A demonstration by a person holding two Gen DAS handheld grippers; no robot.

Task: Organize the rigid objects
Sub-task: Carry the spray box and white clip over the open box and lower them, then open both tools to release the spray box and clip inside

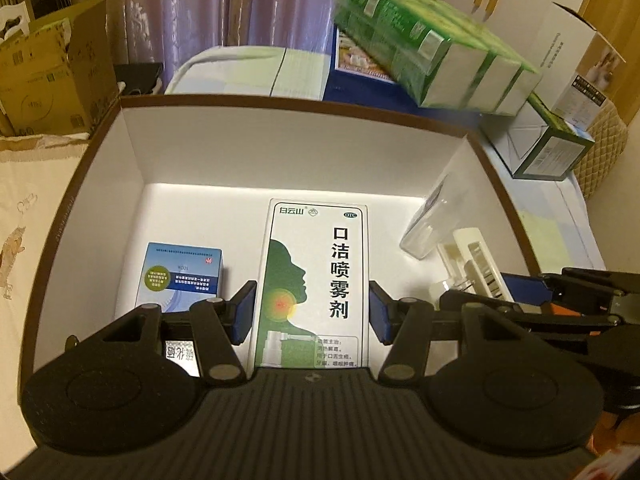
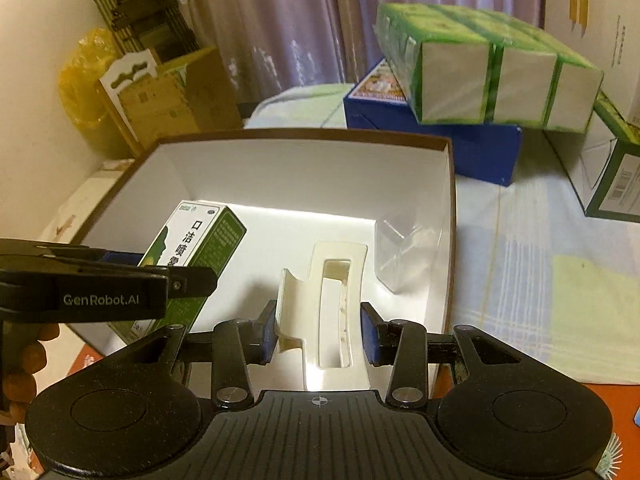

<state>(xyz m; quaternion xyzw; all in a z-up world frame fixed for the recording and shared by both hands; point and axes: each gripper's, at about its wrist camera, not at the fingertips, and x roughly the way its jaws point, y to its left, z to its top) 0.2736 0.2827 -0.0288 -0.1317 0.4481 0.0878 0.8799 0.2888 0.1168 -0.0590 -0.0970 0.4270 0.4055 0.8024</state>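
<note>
Curtains and stacked cartons back a cloth-covered table, where an open white storage box (image 1: 296,152) with a brown rim takes up the middle. From the left gripper (image 1: 312,312) outward: its blue pads are clamped on the sides of a tall green-and-white spray carton (image 1: 316,272), held over the box floor. At its 9 o'clock a small blue carton (image 1: 182,272) already stands inside the box; at 3 o'clock a clear plastic case (image 1: 430,224) leans on the box wall. The right gripper (image 2: 318,334), jaws narrow, pinches a cream plastic clip (image 2: 336,304), also over the box, with the clear case at 1 o'clock. By my reading both items are at the placing step. Next calls for lowering each until it rests on the floor, clear of its neighbours, then letting the jaws widen without tipping the tall carton
</note>
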